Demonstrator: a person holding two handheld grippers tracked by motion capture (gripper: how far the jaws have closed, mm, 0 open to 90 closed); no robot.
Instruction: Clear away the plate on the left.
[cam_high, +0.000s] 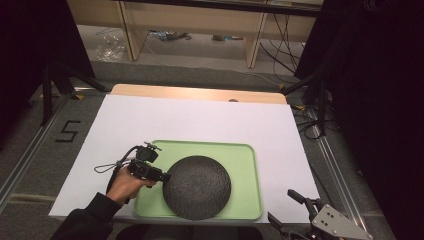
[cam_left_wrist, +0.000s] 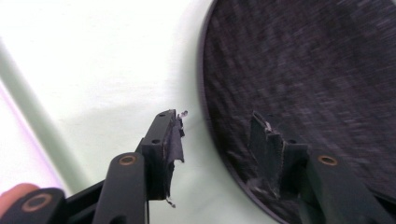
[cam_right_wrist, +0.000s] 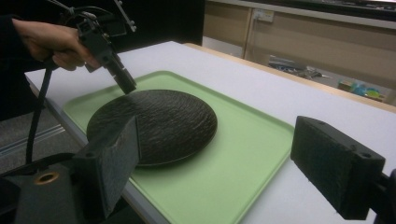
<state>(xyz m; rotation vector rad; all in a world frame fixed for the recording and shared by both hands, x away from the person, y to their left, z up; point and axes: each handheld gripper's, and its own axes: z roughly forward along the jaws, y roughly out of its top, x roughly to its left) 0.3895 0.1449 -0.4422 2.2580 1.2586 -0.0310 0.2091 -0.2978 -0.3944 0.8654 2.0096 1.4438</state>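
A dark round textured plate (cam_high: 197, 187) lies on a light green tray (cam_high: 247, 165). A person's hand holds my left gripper (cam_high: 165, 176) at the plate's left rim. In the left gripper view the left gripper (cam_left_wrist: 217, 119) is open and straddles that rim: one jaw is over the bare tray (cam_left_wrist: 93, 70), the other over the plate (cam_left_wrist: 299, 60). My right gripper (cam_high: 286, 207) hangs off the table's near right corner, open and holding nothing. The right gripper view looks past the wide-apart jaws of the right gripper (cam_right_wrist: 219, 140) at the plate (cam_right_wrist: 154, 121), the tray (cam_right_wrist: 243, 154) and the left gripper (cam_right_wrist: 127, 86).
The tray sits on a white table top (cam_high: 175, 120) with a wooden strip along the far edge. Beyond it are wooden shelving legs (cam_high: 255, 45), floor cables and dark stands on both sides. The number 5 (cam_high: 67, 131) is taped to the floor at left.
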